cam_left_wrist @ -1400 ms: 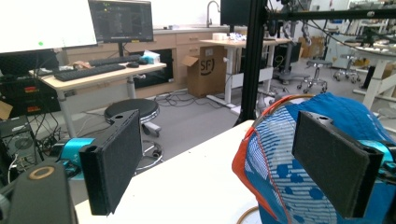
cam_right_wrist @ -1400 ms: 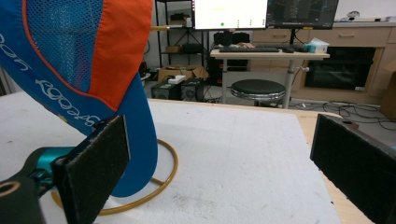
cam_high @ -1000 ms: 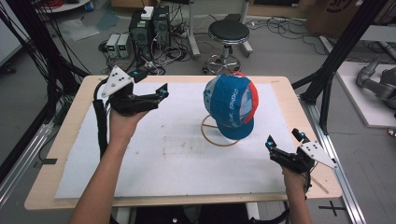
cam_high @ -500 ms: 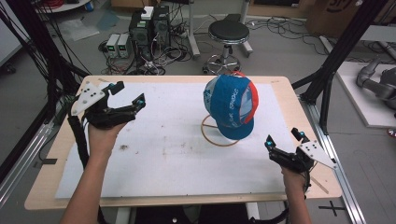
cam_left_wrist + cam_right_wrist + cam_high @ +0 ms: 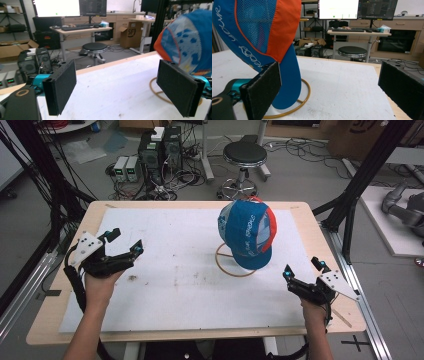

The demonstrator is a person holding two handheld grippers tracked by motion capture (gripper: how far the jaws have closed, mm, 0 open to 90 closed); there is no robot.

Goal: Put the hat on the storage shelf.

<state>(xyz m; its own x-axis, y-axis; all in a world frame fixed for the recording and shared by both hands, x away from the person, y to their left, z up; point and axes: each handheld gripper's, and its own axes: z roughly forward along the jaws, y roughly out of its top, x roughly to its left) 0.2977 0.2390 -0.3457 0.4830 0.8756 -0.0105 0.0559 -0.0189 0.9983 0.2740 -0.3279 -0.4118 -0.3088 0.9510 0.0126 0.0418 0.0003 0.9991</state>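
Observation:
A blue and orange cap (image 5: 246,233) hangs on a gold wire stand (image 5: 235,267) at the middle right of the white mat. My left gripper (image 5: 125,242) is held open near the table's left edge, well away from the cap. Its two pads (image 5: 61,87) stand wide apart with nothing between them, and the cap (image 5: 186,42) shows far right beyond them. My right gripper (image 5: 304,267) is open near the front right, just right of the stand's ring. The cap (image 5: 259,32) and the stand's ring (image 5: 297,105) appear close ahead on its left side.
The white mat (image 5: 175,285) covers a wooden table (image 5: 320,227). A black stool (image 5: 244,155), power supplies (image 5: 125,167) and cables sit on the floor behind the table. Black frame posts (image 5: 357,190) rise at the right.
My left gripper has drawn back toward the front left of the table, away from the cap. The right gripper has stayed where it was.

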